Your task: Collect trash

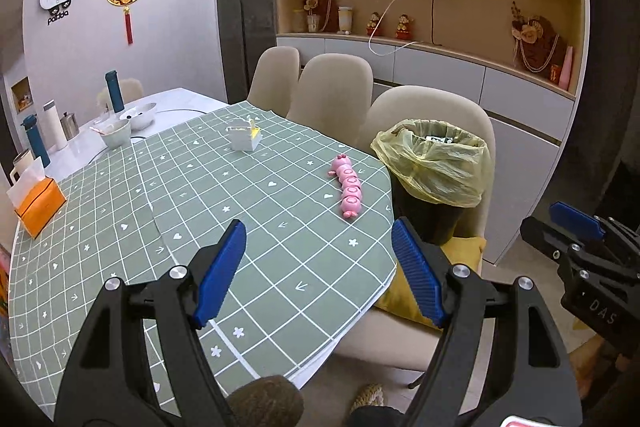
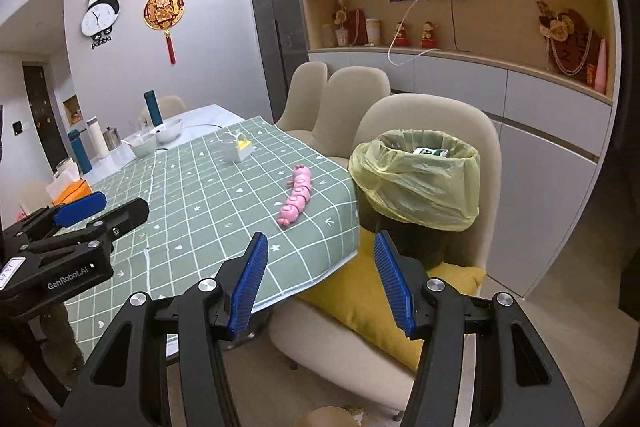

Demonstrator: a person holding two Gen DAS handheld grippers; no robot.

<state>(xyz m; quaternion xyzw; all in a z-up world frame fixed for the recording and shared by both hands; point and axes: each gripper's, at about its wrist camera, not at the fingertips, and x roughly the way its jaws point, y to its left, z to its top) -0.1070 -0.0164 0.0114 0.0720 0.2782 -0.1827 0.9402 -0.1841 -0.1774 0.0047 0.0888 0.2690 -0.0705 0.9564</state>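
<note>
A black bin lined with a yellow bag (image 1: 434, 165) (image 2: 418, 179) stands on a beige chair at the table's right edge; a green and white carton (image 2: 430, 151) lies inside it. A small white open box (image 1: 244, 137) (image 2: 236, 149) sits on the green checked tablecloth (image 1: 200, 211) (image 2: 208, 203), far side. A pink caterpillar toy (image 1: 349, 191) (image 2: 297, 195) lies near the cloth's right edge. My left gripper (image 1: 318, 241) is open and empty above the cloth's near edge. My right gripper (image 2: 320, 245) is open and empty, over the table corner and chair.
A yellow cushion (image 2: 360, 295) lies on the chair under the bin. Two more beige chairs (image 1: 332, 87) stand behind. An orange tissue box (image 1: 38, 205), bowls (image 1: 116, 133), and bottles (image 1: 114, 91) sit at the table's far left. Shelves and cabinets (image 1: 460, 67) line the right wall.
</note>
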